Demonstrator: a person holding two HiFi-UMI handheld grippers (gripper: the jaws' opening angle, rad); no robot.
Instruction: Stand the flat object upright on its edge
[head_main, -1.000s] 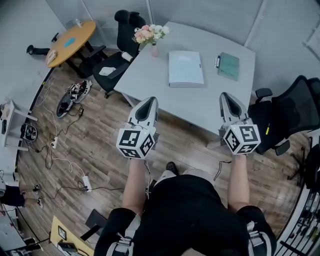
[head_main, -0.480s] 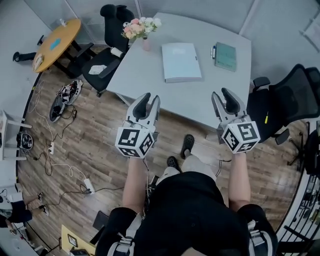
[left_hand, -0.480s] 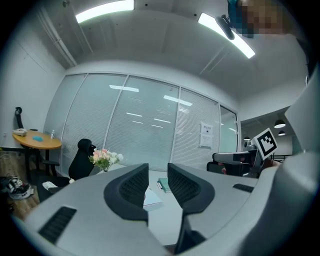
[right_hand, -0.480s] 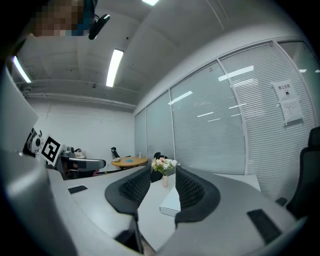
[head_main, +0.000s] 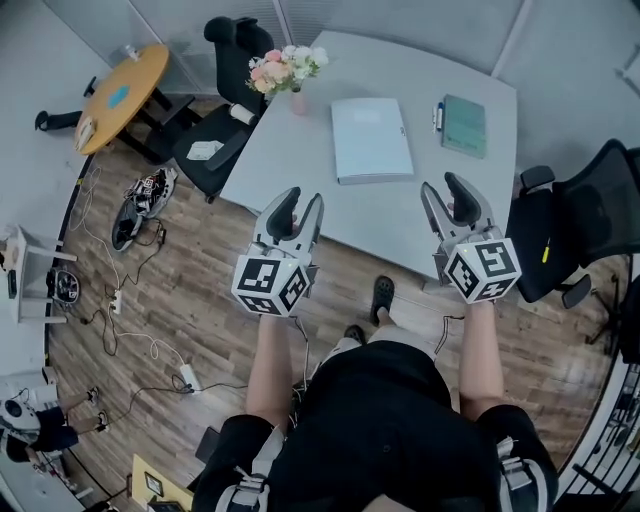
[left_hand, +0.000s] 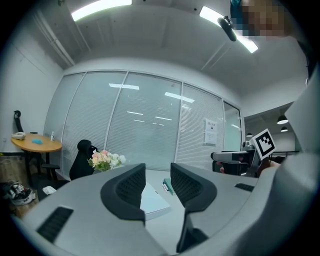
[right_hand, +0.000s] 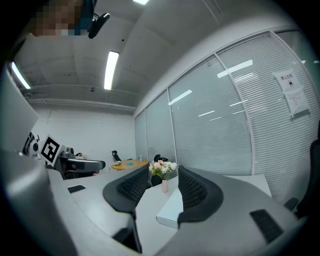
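We count two grippers, both near the front edge of the grey desk (head_main: 330, 215). Left gripper (head_main: 300, 203): fingers partly apart, just been opening, nothing between them. Right gripper (head_main: 446, 192): the same, a moderate gap, just been opening, empty.

On the desk we count four things. One pale blue folder (head_main: 370, 138) lies flat at mid-desk, well apart from both grippers; in the left gripper view it shows beyond the gap between the fingers. One green notebook (head_main: 463, 125) lies flat to its right, with one pen (head_main: 438, 117) just beside the notebook's left edge. One vase of flowers (head_main: 290, 70) stands upright at the far left corner.

We make out two black chairs, one at the desk's left (head_main: 212, 145) and one at its right (head_main: 590, 225). One round wooden table (head_main: 125, 85) stands farther left.
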